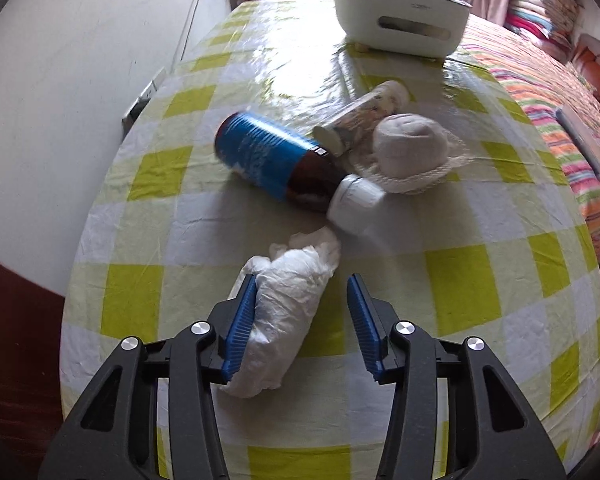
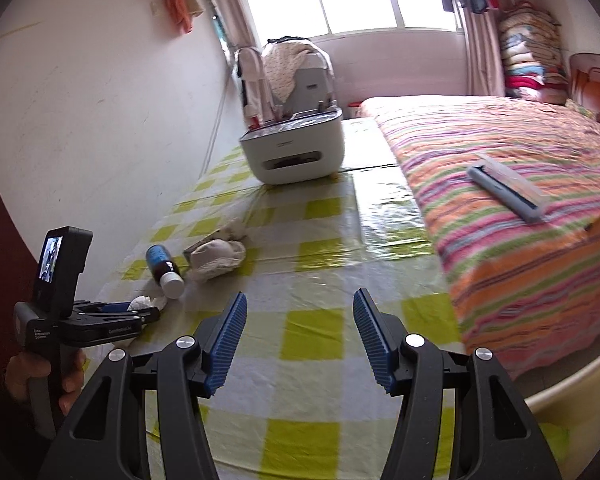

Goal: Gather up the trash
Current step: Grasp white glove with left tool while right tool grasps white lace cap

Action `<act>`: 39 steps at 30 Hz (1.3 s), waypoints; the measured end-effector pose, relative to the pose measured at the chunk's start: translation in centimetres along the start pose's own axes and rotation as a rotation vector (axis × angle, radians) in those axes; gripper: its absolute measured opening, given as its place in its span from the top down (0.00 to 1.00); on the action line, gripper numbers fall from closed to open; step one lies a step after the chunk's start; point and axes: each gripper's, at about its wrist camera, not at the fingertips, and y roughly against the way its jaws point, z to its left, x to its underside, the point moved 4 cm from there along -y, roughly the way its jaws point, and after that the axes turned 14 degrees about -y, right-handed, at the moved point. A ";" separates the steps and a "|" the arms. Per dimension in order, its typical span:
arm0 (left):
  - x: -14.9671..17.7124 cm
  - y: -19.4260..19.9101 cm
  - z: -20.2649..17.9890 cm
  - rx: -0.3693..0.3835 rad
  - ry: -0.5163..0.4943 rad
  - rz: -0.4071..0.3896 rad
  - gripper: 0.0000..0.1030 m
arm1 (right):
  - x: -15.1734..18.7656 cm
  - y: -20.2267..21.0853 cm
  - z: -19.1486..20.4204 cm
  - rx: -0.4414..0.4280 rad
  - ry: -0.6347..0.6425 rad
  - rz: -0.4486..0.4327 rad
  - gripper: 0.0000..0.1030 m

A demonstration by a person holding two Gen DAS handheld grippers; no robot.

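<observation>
Left wrist | crumpled plastic wad (image 1: 284, 312) between open left tool (image 1: 304, 292) fingers, touching left pad

The left tongs (image 1: 302, 324) gape wide, blue pads spread, the nine o'clock pad (image 1: 240, 324) pressed against something white lying between them. The right tongs (image 2: 300, 340) are equally spread and hold nothing. At eight o'clock in the right wrist view, the person's left hand (image 2: 40, 380) grips the handle.

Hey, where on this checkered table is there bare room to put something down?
Bare cloth lies ahead of the right gripper, between the brown bottle and the striped bed, reaching the white bin. Crowded: bottle, clear tube, mesh bundle, crumpled bag.
</observation>
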 end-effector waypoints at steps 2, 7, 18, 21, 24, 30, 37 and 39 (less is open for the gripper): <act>0.4 -0.2 0.6 0.011 0.022 0.006 0.62 | -0.1 -0.9 0.8 -0.006 0.009 0.015 0.47; 0.9 -0.2 1.6 0.042 0.051 -0.001 0.69 | 0.2 -3.6 3.2 -0.023 0.048 0.072 0.47; 1.0 -0.3 2.4 0.069 0.098 -0.005 0.78 | 0.0 -9.0 7.4 -0.050 0.110 0.147 0.47; 1.1 -0.3 2.6 0.084 0.117 0.004 0.79 | -0.1 -10.6 8.5 -0.052 0.127 0.161 0.47; 1.1 -0.2 2.7 0.095 0.127 0.012 0.79 | -0.3 -12.4 9.7 -0.037 0.151 0.168 0.42; 1.4 0.2 3.4 0.112 0.152 0.017 0.79 | -0.8 -16.0 11.5 0.019 0.208 0.177 0.31; 1.5 1.0 3.6 0.112 0.158 0.002 0.79 | -0.8 -19.7 11.7 0.027 0.197 0.278 0.31; 1.4 1.4 3.3 0.112 0.155 -0.004 0.79 | -0.7 -20.0 11.5 0.032 0.201 0.292 0.39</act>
